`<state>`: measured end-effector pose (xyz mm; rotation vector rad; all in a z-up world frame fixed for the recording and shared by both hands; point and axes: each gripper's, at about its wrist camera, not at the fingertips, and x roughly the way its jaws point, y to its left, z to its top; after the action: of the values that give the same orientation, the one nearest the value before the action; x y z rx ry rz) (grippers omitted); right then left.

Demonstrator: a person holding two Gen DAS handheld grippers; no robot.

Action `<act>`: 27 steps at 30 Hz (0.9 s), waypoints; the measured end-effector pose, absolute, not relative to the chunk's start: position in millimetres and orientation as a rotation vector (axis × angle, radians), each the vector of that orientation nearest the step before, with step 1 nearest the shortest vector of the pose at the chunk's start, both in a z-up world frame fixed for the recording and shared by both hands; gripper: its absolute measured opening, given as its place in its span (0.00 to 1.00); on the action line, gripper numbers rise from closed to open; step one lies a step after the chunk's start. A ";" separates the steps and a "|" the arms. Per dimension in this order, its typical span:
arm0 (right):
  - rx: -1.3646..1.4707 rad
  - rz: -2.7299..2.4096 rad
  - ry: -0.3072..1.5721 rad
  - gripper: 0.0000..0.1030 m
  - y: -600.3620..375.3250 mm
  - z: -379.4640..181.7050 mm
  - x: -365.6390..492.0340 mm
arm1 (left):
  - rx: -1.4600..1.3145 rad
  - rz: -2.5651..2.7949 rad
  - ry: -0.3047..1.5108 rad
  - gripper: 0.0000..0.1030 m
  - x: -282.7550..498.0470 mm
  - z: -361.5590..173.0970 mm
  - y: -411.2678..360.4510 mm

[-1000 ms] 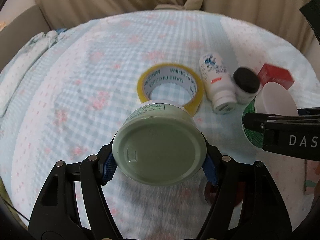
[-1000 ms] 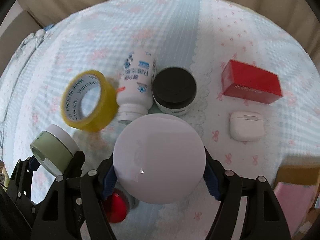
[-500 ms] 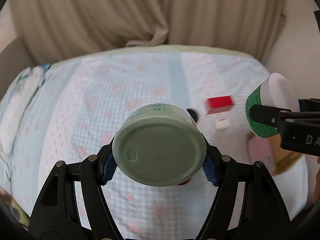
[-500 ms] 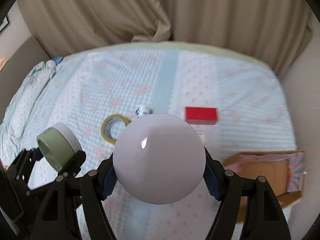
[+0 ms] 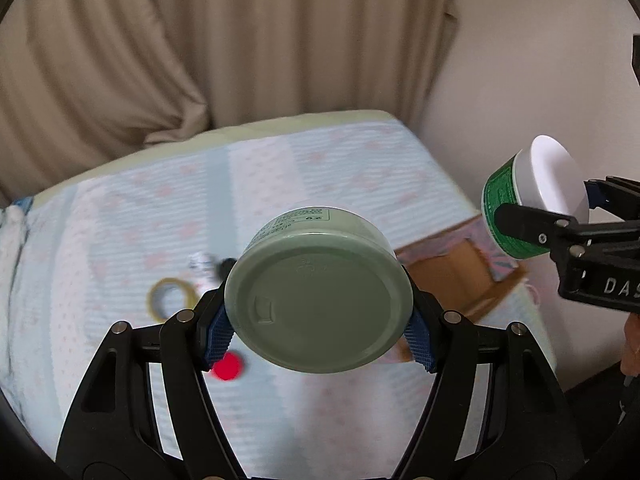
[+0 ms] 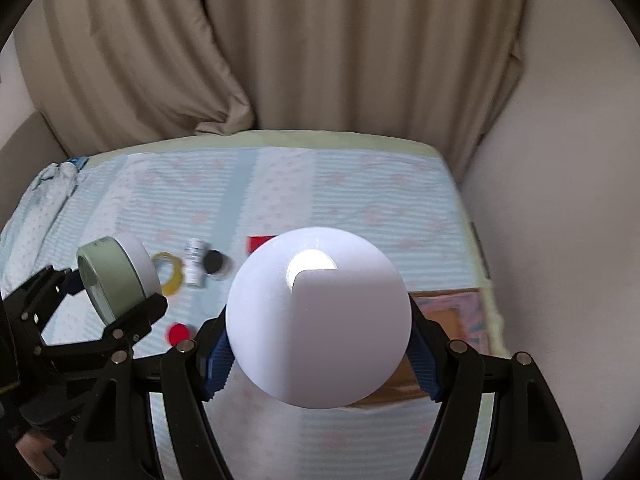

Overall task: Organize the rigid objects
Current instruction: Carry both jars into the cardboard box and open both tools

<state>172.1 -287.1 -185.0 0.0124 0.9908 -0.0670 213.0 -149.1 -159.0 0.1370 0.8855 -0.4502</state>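
A green jar (image 5: 318,300) sits clamped between the blue pads (image 5: 218,330) of the left gripper (image 5: 320,332), lid toward the camera, held in the air above the bed (image 5: 280,184). The jaws are spread about as wide as the jar and press on its 2 sides. In the right wrist view the same jar shows edge-on at the left, its white body behind the green lid.

The right gripper (image 6: 320,356) is closed on a white-lidded tub (image 6: 318,318), whose lid fills the middle of that view; the jaws grip its 2 sides. From the left wrist view the tub appears at the right edge, with a dark green label around its body, held clear of the bed and apart from the green jar.

Below, on the pale blue checked bedspread, lie 5 smaller items: a tape roll (image 6: 170,272), a white bottle (image 6: 195,262) on its side just beside it, a black-lidded pot (image 6: 214,263) next to the bottle, a red box (image 6: 260,243) partly hidden behind the tub, and a red cap (image 6: 178,333) nearer the camera. A cardboard box (image 5: 460,276) rests at the bed's right edge, near the wall. Beige curtains (image 6: 320,48) hang behind the bed.
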 end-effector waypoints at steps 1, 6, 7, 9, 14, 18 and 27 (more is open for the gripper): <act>0.005 -0.071 0.995 0.67 -300.2 -185.6 168.7 | 0.133 -0.462 0.894 0.66 211.3 -158.4 -165.1; 0.006 -0.081 1.050 0.67 -372.6 -203.7 162.7 | 0.132 -0.495 0.964 0.66 211.1 -173.2 -234.3; 0.015 -0.083 1.064 0.67 -385.0 -209.6 163.8 | 0.133 -0.499 0.983 0.66 214.6 -178.4 -245.3; 0.040 -0.087 1.101 0.67 -413.9 -228.1 170.1 | 0.136 -0.502 1.022 0.66 218.2 -193.6 -268.8; 0.072 -0.100 1.181 0.67 -468.7 -274.4 180.0 | 0.167 -0.495 1.148 0.66 234.3 -243.3 -317.7; 0.105 -0.091 1.260 0.67 -498.2 -319.7 194.8 | 0.176 -0.473 1.282 0.66 248.1 -296.4 -345.0; -0.083 0.105 1.350 0.67 -499.8 -406.1 219.5 | 0.306 -0.435 1.478 0.66 282.4 -398.7 -376.1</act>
<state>219.5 -499.8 -406.1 -0.0825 1.3502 0.1052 282.4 -376.1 -398.7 0.3057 1.4778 -0.4349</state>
